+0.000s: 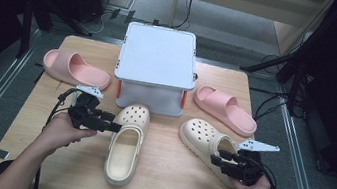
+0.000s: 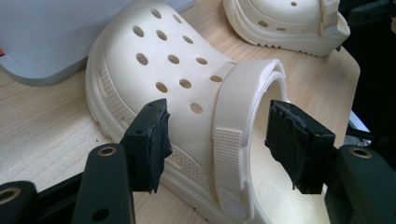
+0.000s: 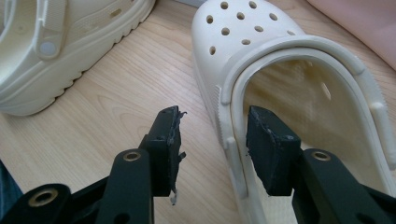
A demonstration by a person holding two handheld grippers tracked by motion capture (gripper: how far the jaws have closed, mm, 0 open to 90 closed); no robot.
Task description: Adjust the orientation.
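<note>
Two cream foam clogs sit in front of the white storage box [image 1: 156, 67]. Left clog [image 1: 125, 142] is directly in front of the box, toe almost at its base; right clog [image 1: 209, 146] is off the box's front-right corner, toe angled toward it.

Left gripper [image 1: 110, 126] straddles the left clog's side wall at the strap pivot, one jaw outside, one inside the opening. Jaws apart, pads not pressing.

Right gripper [image 1: 221, 162] does the same on the right clog's inner side wall near the heel. Jaws apart, a gap showing on both sides of the rim.

Handling, my read: light moulded foam, springy, matte, not slippery. The wall will flex under the clamp, so a shallow bite may roll off. Best hold is the thick rim where the upper meets the sidewall, pads deep. Avoid the loose heel strap [image 2: 229, 154]; it swivels.
</note>
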